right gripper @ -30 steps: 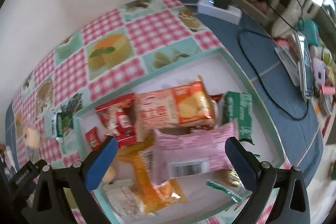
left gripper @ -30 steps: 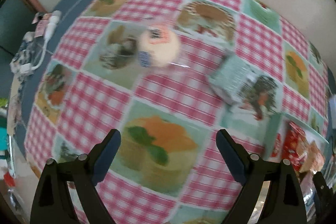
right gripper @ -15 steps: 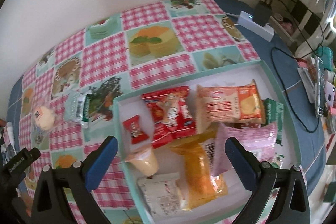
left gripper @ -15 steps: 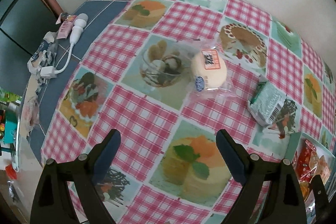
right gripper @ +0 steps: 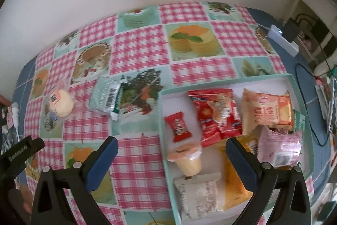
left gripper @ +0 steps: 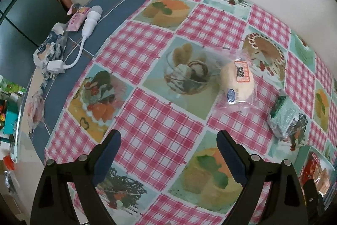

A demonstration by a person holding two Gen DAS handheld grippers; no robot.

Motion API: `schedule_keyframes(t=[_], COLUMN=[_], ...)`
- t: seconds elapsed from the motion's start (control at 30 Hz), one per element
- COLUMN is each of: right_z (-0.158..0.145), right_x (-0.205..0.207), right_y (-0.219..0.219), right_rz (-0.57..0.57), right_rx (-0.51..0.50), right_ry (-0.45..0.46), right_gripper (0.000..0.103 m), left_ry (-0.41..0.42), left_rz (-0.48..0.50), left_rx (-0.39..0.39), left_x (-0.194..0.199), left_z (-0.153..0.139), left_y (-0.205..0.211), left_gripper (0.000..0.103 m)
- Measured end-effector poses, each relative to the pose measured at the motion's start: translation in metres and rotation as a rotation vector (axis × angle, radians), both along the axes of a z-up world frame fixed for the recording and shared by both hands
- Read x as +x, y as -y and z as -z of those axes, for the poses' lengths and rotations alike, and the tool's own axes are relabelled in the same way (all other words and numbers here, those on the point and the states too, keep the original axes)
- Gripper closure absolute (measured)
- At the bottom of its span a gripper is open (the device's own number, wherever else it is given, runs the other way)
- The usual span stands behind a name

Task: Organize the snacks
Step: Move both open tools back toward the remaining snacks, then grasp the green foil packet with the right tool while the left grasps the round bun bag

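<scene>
Left wrist view looks down on a tablecloth (left gripper: 160, 130) of pink check squares and cake pictures, with the left gripper (left gripper: 168, 153) held above it, jaws spread wide and nothing between them. Ahead and to the right lies a round bun in a clear wrapper (left gripper: 237, 82) with an orange label on top, and further right, near but apart from it, a pale green snack packet (left gripper: 284, 118) with a barcode showing. At the far left, on the blue part of the table, sit a white plug and cable (left gripper: 84, 35) and a small pink sachet (left gripper: 76, 19).

Right wrist view shows the right gripper (right gripper: 171, 158), its jaws also wide apart and empty, hanging over the near left edge of a mint-green tray (right gripper: 166, 94). Inside the tray lie a small red candy (right gripper: 178, 127), a red packet (right gripper: 217, 113), an orange-and-cream packet (right gripper: 267, 112), a pink packet (right gripper: 280, 148), a yellow-orange packet (right gripper: 231, 187), a white packet (right gripper: 200, 195) and a jelly cup (right gripper: 187, 158) lying on its side (several overlap one another). A white power strip (right gripper: 283, 40) with a black adapter plugged in sits at the far right of the table.
</scene>
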State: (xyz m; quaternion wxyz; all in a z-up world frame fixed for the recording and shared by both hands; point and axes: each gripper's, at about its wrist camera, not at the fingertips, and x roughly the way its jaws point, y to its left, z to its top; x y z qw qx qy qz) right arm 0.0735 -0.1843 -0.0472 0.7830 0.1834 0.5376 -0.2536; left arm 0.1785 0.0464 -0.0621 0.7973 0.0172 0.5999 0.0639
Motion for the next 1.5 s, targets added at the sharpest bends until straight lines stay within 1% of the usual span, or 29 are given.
schedule_keyframes(t=[0.17, 0.3, 0.63, 0.8, 1.07, 1.17, 1.37, 1.5], right_z=[0.003, 0.004, 0.008, 0.010, 0.026, 0.029, 0.036, 0.042], right_x=[0.009, 0.015, 0.034, 0.045, 0.061, 0.065, 0.076, 0.085], right_y=[-0.010, -0.011, -0.007, -0.011, -0.021, -0.025, -0.028, -0.030], right_rz=[-0.045, -0.061, -0.045, -0.051, -0.095, -0.108, -0.124, -0.133], right_rx=[-0.002, 0.021, 0.096, 0.099, 0.087, 0.078, 0.070, 0.065], right_ry=[0.008, 0.032, 0.117, 0.165, 0.159, 0.160, 0.162, 0.162], right_gripper=[0.000, 0.000, 0.000, 0.000, 0.000, 0.000, 0.000, 0.000], left_ry=[-0.003, -0.004, 0.031, 0.042, 0.064, 0.067, 0.077, 0.086], left_rz=[-0.020, -0.023, -0.010, 0.006, 0.002, 0.011, 0.065, 0.102], left_rx=[-0.015, -0.041, -0.119, -0.153, -0.213, -0.224, -0.235, -0.227], left_x=[0.006, 0.013, 0.031, 0.037, 0.050, 0.056, 0.063, 0.065], left_z=[0.000, 0.000, 0.000, 0.005, 0.017, 0.023, 0.031, 0.033], left_y=[-0.007, -0.009, -0.001, 0.007, 0.015, 0.021, 0.037, 0.049], left_gripper=[0.011, 0.011, 0.011, 0.011, 0.011, 0.011, 0.011, 0.011])
